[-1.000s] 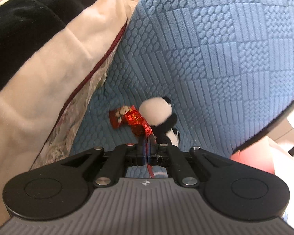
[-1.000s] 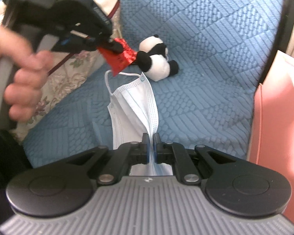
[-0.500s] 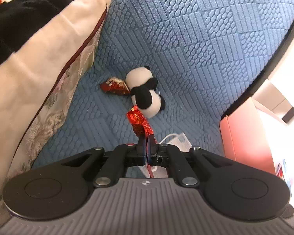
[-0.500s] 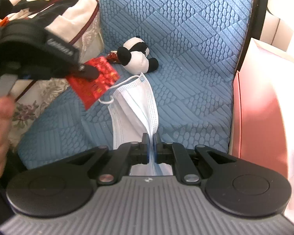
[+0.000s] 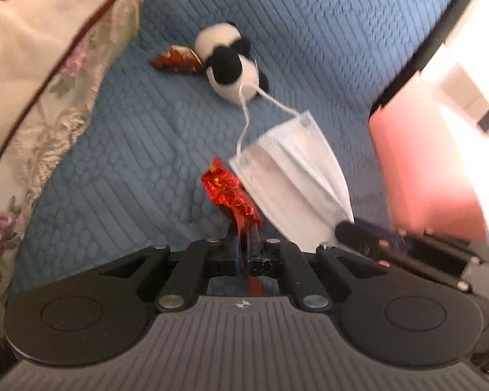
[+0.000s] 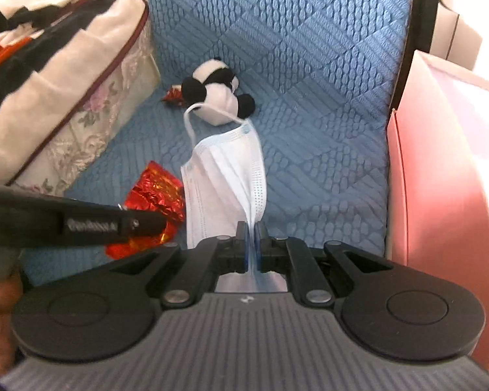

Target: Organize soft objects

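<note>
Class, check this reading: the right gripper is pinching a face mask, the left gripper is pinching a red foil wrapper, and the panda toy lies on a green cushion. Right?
Wrong in one respect: the panda toy lies on a blue cushion, as the right wrist view shows. The rest stands.

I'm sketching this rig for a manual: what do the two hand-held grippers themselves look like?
Both match: the left hand-held gripper and right hand-held gripper have black linkage arms with silver rivets, two round black discs, a ribbed grey body bearing a small emblem, and blue-padded fingers. No cables or sleeves show.
</note>
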`<state>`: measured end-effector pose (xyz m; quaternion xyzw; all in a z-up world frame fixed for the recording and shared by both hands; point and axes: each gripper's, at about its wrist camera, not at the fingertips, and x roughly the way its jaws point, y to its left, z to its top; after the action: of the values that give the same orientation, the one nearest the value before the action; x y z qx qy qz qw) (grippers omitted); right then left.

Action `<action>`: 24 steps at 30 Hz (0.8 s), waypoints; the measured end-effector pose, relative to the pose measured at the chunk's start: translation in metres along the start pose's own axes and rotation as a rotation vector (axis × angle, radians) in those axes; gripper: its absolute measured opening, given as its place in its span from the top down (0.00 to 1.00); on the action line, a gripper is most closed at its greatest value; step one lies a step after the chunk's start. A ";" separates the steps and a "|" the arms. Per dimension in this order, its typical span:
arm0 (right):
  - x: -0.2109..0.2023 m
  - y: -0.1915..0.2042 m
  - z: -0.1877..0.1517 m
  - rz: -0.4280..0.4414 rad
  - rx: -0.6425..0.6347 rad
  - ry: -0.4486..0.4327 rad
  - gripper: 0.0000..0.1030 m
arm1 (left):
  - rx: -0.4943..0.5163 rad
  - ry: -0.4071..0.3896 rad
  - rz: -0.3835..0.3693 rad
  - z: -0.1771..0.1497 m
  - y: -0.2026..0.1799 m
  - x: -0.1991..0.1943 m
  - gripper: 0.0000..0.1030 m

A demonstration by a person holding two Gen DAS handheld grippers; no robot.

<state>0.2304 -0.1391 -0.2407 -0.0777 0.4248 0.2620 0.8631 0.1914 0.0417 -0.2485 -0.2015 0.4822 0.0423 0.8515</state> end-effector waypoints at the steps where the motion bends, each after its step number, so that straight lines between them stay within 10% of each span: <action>1: 0.003 0.000 0.000 -0.001 0.002 0.007 0.92 | 0.013 0.003 0.009 -0.001 -0.003 0.003 0.89; 5: 0.013 -0.001 0.000 -0.008 0.016 0.029 0.92 | 0.004 -0.006 0.024 -0.002 -0.003 0.009 0.58; 24: 0.021 -0.005 0.001 -0.016 0.021 0.045 0.92 | -0.274 -0.107 0.047 0.004 0.027 0.008 0.50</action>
<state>0.2442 -0.1353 -0.2567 -0.0781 0.4460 0.2488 0.8562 0.1914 0.0671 -0.2616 -0.3019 0.4305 0.1382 0.8393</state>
